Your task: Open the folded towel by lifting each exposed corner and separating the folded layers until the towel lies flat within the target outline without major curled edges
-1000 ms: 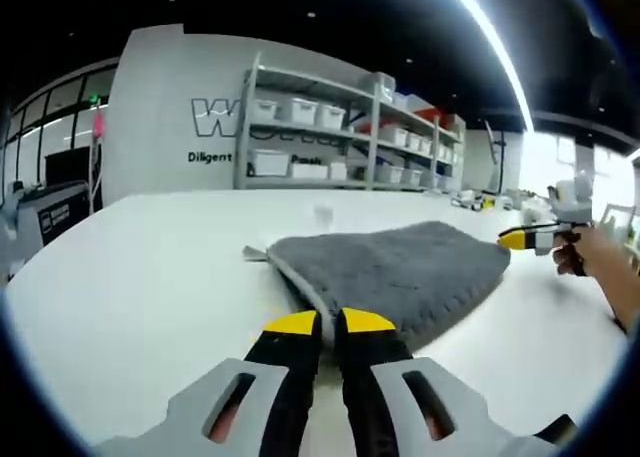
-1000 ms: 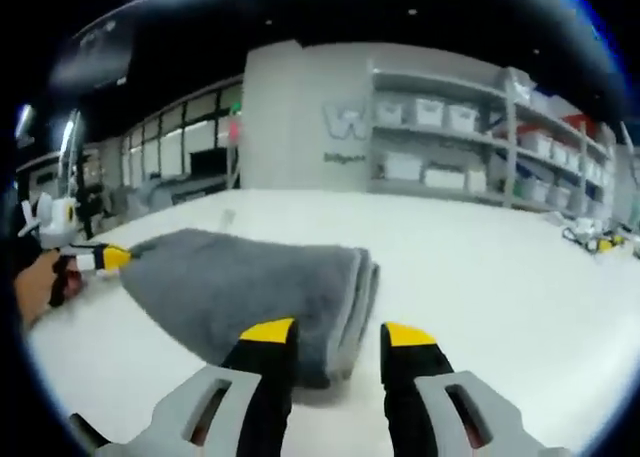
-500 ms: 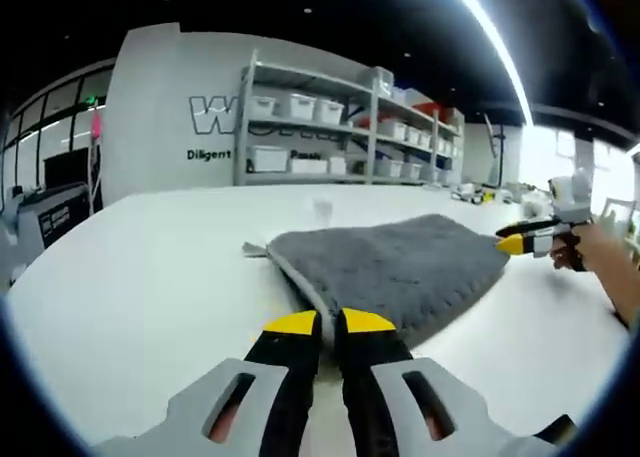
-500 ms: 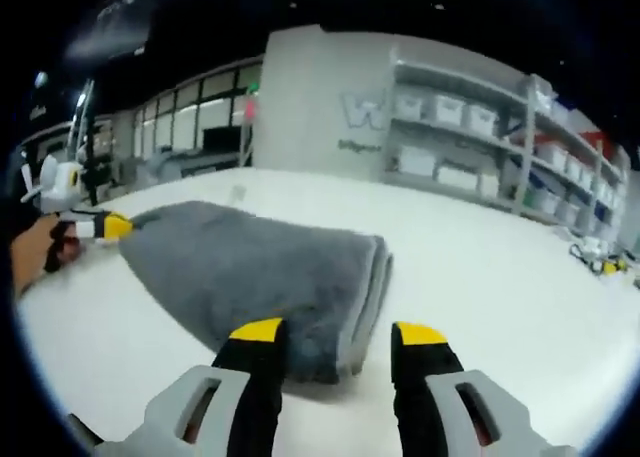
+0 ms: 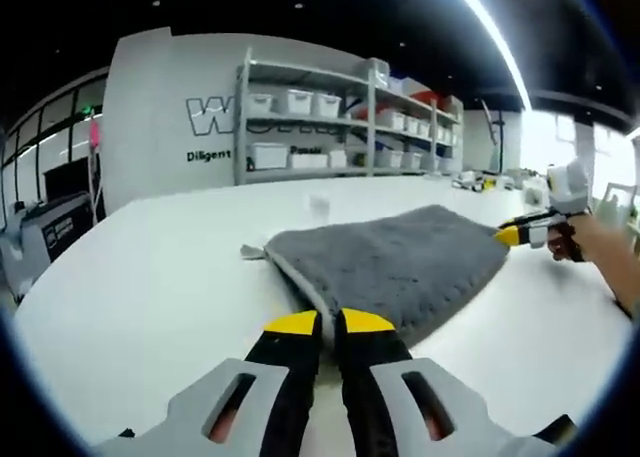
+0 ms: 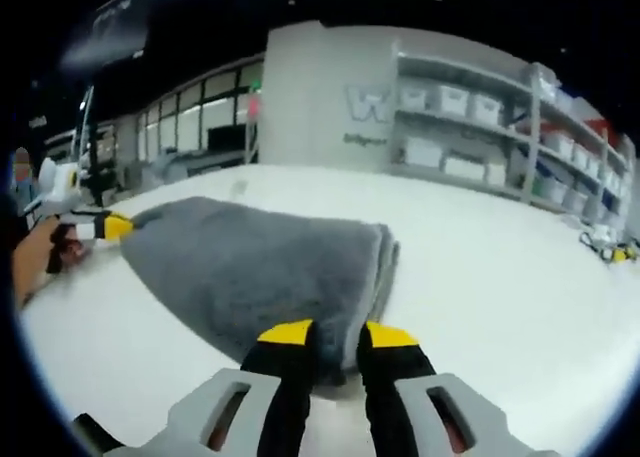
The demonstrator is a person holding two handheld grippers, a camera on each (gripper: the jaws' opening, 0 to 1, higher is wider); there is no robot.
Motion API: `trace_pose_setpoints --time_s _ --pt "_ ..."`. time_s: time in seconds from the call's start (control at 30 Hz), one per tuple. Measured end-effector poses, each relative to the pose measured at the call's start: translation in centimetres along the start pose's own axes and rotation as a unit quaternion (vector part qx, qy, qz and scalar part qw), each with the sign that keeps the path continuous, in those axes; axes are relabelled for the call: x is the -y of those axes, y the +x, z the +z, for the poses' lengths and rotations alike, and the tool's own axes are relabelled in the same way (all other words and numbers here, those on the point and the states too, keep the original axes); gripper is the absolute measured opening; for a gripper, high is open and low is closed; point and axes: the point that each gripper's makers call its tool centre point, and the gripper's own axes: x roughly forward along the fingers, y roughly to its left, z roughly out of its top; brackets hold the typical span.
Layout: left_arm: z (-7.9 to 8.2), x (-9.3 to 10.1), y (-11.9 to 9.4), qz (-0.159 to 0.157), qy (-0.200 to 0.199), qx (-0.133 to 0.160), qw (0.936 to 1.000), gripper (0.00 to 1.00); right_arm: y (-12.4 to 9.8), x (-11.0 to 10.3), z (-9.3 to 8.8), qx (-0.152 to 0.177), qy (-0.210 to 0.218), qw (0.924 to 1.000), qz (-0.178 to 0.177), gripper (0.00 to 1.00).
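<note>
Grey folded towel (image 5: 400,262) lies on white table (image 5: 150,277), approx. centre of left gripper view. Left gripper (image 5: 330,324): yellow-tipped jaws pressed together at towel's near corner, clamped on its edge. Right gripper (image 5: 512,236) enters from right side, tip at towel's far corner, held by a hand (image 5: 575,239). Background: shelving unit (image 5: 340,127) w/ white bins against a grey wall. Right gripper view: right gripper (image 6: 338,335) jaws nearly closed around towel's (image 6: 250,267) near corner; stacked fold layers visible along towel's right edge. Grip on fabric probable, but contact point is partly hidden by the jaws. Left gripper (image 6: 108,227) at left, tip touching towel's far corner, hand (image 6: 40,257) behind it.
</note>
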Motion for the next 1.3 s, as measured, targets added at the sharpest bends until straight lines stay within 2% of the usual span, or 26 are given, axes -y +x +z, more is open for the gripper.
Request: trace_pose_setpoints --time_s 0.13,0.2,0.53,0.6,0.67,0.7,0.77,0.8,0.87,1.03,1.07,1.17,1.2,1.23,1.27,1.3 --pt "1.1 0.1 -0.6 -0.019 -0.027 0.034 0.9989 0.07 -0.2 0.0 0.1 0.005 0.006 1.0000 0.003 0.03" --pt "1.5 0.1 -1.0 -0.023 -0.023 0.045 0.9984 0.07 -0.3 -0.1 0.2 0.006 0.008 0.9999 0.006 0.02" --pt "0.1 0.3 -1.1 -0.018 0.008 0.025 0.9995 0.06 -0.4 -0.7 0.1 0.004 -0.007 0.9998 0.017 0.01" --pt "0.4 0.4 -1.2 -0.018 0.040 0.036 0.9984 0.06 -0.5 -0.9 0.4 0.008 -0.041 0.9989 0.020 0.00" --pt "1.0 0.9 -1.3 -0.014 0.104 0.052 0.9932 0.06 -0.6 -1.0 0.3 0.007 -0.043 0.9989 0.019 0.00" --pt "1.1 0.9 -1.4 -0.009 0.111 0.053 0.9924 0.06 -0.6 -1.0 0.3 0.007 -0.042 0.9989 0.020 0.00" --pt "1.3 0.8 -1.4 -0.006 0.094 0.052 0.9942 0.06 -0.6 -0.9 0.5 0.015 -0.039 0.9988 0.024 0.00" --pt "1.0 0.6 -1.4 -0.007 0.075 0.040 0.9963 0.06 -0.6 -0.9 0.6 0.021 -0.042 0.9985 0.029 0.00" --pt "1.1 0.4 -1.4 -0.017 0.065 0.046 0.9966 0.06 -0.4 -0.8 0.6 0.025 -0.040 0.9982 0.037 0.00" --pt "1.1 0.6 -1.7 -0.050 0.010 0.064 0.9966 0.05 -0.4 -1.0 0.5 0.038 -0.039 0.9967 0.060 0.00" --pt "1.1 0.8 -1.8 -0.057 0.005 0.062 0.9965 0.05 -0.3 -1.0 0.3 0.037 -0.038 0.9969 0.058 0.00" --pt "0.3 0.6 -1.7 -0.048 0.005 0.047 0.9977 0.05 -0.1 -1.2 0.0 0.040 -0.040 0.9967 0.059 0.00" --pt "0.2 0.7 -1.6 -0.054 -0.021 0.045 0.9973 0.05 -0.1 -1.2 0.1 0.042 -0.043 0.9966 0.057 0.00" --pt "0.5 0.5 -1.7 -0.055 -0.023 0.055 0.9967 0.04 -0.2 -1.2 0.2 0.046 -0.045 0.9963 0.056 0.00" --pt "1.0 0.9 -1.9 -0.070 -0.035 0.069 0.9945 0.04 -0.2 -1.1 0.3 0.050 -0.040 0.9964 0.055 0.00" --pt "1.6 0.4 -2.0 -0.063 -0.042 0.082 0.9937 0.04 -0.3 -1.0 0.3 0.053 -0.035 0.9965 0.054 0.00"
